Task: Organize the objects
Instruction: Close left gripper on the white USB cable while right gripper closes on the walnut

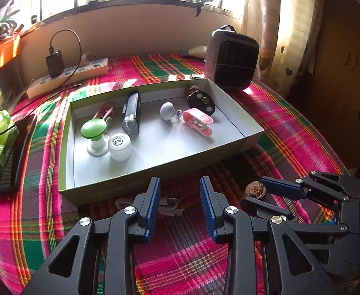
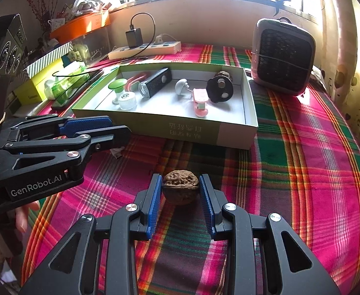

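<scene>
A plaid cloth (image 2: 302, 147) covers the table. The walnut (image 2: 180, 190) is clamped in the right claw (image 2: 180, 196), seam crosswise; the box (image 2: 170, 123) lies at 12 o'clock. The left claw (image 1: 180, 196) stands half-open, empty.

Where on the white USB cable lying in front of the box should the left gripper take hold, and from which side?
Grip the white USB cable across its bundled middle, coming from above, as it lies flat on the plaid cloth close before the box. The left gripper is open just over it. A side approach looks blocked by the box wall; the metal plug ends seem too thin.
</scene>
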Tool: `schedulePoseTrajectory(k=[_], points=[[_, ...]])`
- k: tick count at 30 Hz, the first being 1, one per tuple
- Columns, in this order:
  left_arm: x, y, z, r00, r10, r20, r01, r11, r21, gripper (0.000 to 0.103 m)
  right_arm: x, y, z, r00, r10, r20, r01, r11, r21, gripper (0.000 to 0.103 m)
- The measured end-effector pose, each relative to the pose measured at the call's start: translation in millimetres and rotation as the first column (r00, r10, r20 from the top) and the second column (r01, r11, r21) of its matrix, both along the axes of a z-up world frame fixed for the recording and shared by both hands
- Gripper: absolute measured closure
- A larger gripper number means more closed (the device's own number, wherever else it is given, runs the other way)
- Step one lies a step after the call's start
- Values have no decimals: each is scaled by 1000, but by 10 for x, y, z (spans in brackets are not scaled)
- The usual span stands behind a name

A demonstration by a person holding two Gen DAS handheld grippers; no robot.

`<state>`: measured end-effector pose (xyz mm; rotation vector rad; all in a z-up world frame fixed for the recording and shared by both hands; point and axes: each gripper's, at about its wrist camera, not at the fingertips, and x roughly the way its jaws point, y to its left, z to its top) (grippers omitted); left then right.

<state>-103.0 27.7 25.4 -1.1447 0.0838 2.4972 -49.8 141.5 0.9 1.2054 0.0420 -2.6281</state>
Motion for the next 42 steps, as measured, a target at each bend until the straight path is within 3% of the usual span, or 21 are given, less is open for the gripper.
schedulePoseTrajectory(k=[17, 24, 30, 42], points=[[168, -84, -61, 999, 13, 49, -10, 998, -56, 72, 22, 43, 21, 1000, 26, -5, -26, 999, -44, 70], [324, -252, -2, 997, 68, 26, -67, 997, -39, 72, 33, 21, 26, 999, 43, -6, -43, 998, -51, 70], [371, -396, 70, 985, 171, -12, -172, 984, -38, 72, 42, 13, 27, 999, 53, -6, -53, 997, -55, 70], [301, -304, -110, 995, 90, 36, -86, 990, -107, 70, 52, 23, 30, 998, 57, -6, -57, 996, -68, 70]])
